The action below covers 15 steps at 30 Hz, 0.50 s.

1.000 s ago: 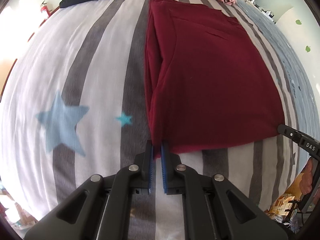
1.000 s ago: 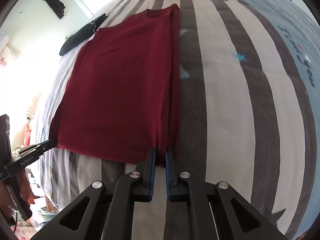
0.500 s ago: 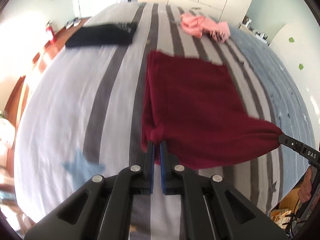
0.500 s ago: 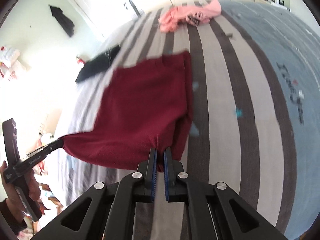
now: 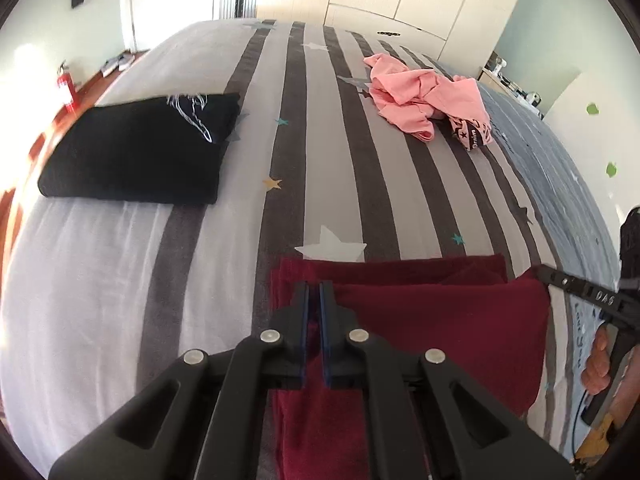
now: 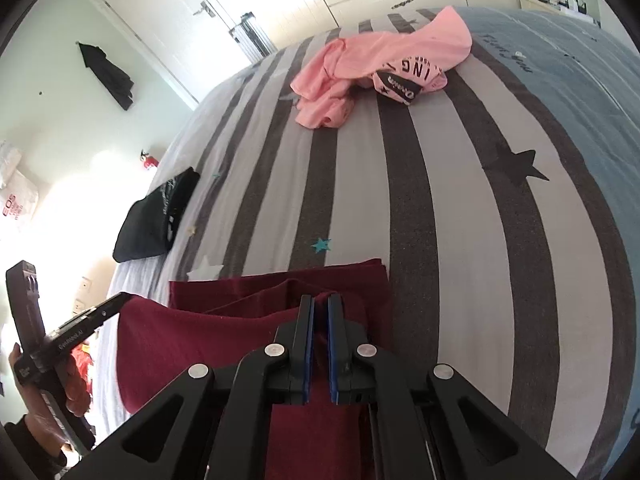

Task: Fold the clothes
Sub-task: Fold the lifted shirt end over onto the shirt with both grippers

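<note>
We are pinching the dark red garment [image 5: 440,320] with both grippers: the left gripper [image 5: 314,292] is clamping its left corner and the right gripper [image 6: 319,306] its right corner, each with fingers pressed together on the cloth. The garment is lying doubled over at the near edge of the striped bed [image 5: 328,152], its raised layer hanging between the two grippers above the lower layer. Farther up the bed, a folded black garment [image 5: 136,152] is sitting toward the left edge, and a crumpled pink garment [image 6: 380,72] with partly legible black lettering ending in "ING" is lying toward the far right.
</note>
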{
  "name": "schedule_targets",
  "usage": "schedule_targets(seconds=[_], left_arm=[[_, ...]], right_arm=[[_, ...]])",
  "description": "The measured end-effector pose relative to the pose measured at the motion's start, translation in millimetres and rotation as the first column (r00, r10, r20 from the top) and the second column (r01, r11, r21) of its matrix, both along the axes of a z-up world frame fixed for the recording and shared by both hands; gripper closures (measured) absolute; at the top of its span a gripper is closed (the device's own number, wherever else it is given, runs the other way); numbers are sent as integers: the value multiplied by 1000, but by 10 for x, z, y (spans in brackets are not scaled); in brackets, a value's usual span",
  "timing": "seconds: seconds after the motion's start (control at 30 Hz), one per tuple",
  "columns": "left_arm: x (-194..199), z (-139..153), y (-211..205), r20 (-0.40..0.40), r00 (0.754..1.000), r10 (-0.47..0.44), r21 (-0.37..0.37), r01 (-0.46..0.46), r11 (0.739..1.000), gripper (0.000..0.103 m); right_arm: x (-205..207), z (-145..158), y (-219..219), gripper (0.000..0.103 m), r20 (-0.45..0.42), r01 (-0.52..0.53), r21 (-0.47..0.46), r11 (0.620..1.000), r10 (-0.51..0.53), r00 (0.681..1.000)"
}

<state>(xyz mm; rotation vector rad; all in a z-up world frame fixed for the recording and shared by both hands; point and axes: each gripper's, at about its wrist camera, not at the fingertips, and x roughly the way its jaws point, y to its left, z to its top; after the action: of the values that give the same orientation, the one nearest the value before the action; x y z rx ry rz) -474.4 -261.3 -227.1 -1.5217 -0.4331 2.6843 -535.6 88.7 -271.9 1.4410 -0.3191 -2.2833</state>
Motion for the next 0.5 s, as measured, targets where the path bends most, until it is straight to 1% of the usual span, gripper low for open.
schedule_targets(seconds=[0.03,0.1,0.13,0.17,0.2,0.23,0.27,0.3,0.4,0.5], left_arm=[[8,-69,-19,1,1000,9,25,-9,1000,100],[98,-120,-37,-5,1000,10,44,-10,999,99],[148,-134,-34,-8,1000,5,35,-5,999,97],[200,-145,-29,-8,1000,3,20,-2,1000,93],[204,-178,-29,-6,1000,-3,23,3,1000,90],[234,-208,-31,-3,1000,-7,35,7,999,88],[262,-247,-31,3,1000,-5,28,5,1000,83],[282,-291,-23,8,1000,-9,21,9,1000,82],[236,-421,-12,21,1000,-12,28,11,1000,81],[150,-475,-8,26,1000,-2,26,2,1000,79]], right_arm=[[-22,-66,6,94,8,-4,2,1000,4,1000],[-20,-146,35,94,11,-9,-4,1000,9,1000],[1,-164,57,93,7,-12,-11,1000,12,1000],[23,-181,77,93,4,-14,-18,1000,15,1000],[58,-185,75,93,0,-24,-13,1000,24,1000],[92,-189,73,89,-4,-33,-8,999,33,999],[127,-193,70,83,-8,-42,-2,999,42,999],[161,-197,68,82,-11,-51,3,999,51,999],[260,-213,60,81,-21,-77,19,997,77,997],[258,-290,21,81,-2,-78,27,997,78,997]])
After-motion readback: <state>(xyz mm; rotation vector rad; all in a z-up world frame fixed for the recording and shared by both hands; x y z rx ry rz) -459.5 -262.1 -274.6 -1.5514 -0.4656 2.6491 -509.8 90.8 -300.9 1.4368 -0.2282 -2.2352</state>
